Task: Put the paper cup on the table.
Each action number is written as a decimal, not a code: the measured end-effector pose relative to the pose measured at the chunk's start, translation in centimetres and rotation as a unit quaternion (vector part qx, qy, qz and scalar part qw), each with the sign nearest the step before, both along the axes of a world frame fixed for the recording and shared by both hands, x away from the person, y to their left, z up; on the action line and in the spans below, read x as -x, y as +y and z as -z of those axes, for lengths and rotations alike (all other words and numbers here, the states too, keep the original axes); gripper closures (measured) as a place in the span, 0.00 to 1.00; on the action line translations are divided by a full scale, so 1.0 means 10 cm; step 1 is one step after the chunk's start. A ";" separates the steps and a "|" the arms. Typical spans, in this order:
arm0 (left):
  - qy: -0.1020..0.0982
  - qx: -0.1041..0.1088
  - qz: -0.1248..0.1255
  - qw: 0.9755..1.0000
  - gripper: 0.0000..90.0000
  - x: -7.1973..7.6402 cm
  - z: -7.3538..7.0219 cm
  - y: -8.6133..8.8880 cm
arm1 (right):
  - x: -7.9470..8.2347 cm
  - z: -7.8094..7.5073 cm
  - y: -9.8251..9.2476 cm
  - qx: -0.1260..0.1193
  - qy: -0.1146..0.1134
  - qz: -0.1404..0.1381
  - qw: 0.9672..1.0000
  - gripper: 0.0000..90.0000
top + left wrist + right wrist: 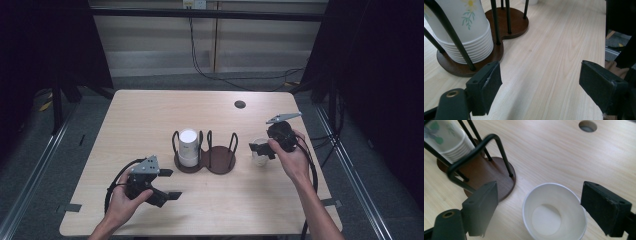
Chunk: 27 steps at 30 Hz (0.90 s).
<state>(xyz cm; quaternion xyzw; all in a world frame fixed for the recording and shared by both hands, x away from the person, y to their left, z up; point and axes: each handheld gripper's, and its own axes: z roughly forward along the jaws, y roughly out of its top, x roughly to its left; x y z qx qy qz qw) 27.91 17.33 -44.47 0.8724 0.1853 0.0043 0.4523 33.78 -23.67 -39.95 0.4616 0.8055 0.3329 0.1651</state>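
A dark wooden cup holder [220, 161] with black wire hoops stands mid-table. Its left bay holds a stack of upturned white paper cups [188, 146] with a flower print [466, 32]; its right bay is bare. A single white paper cup [258, 161] stands upright to the right of the holder, mouth up [554, 212]. My right gripper [259, 150] hovers just over it, jaws open on either side of the rim [541, 205], not pressing it. My left gripper [172, 183] rests near the front left, open [540, 85], with only bare table between its jaws, pointing past the holder's base [506, 27].
The light wooden table [150, 115] has a round cable hole [240, 104] at the back right. Its right edge [605, 37] lies close beyond the left gripper's far jaw. Cables trail from both grippers toward the front. Dark curtains flank the table.
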 end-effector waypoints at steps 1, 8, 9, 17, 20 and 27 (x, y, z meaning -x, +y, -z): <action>0.000 -0.001 -0.001 1.000 0.20 0.00 0.00 0.00 | 0.03 -0.01 0.00 -0.012 -0.006 -0.001 1.000 0.16; 0.002 0.004 -0.007 1.000 0.20 0.01 0.03 0.04 | 0.24 0.06 0.01 -0.057 -0.039 -0.001 0.998 0.16; 0.001 0.004 -0.008 1.000 0.20 0.01 0.03 0.04 | 0.27 0.06 0.01 -0.064 -0.047 0.002 0.997 0.16; 0.003 0.006 -0.015 1.000 0.20 0.03 0.07 0.04 | 0.51 0.14 0.01 -0.104 -0.081 0.013 0.991 0.16; 0.004 0.009 -0.019 1.000 0.20 0.03 0.07 0.04 | 0.60 0.20 0.03 -0.113 -0.084 0.009 0.990 0.16; 0.008 0.017 -0.035 0.999 0.20 0.04 0.08 0.06 | 0.83 0.26 0.13 -0.125 -0.100 -0.011 0.987 0.16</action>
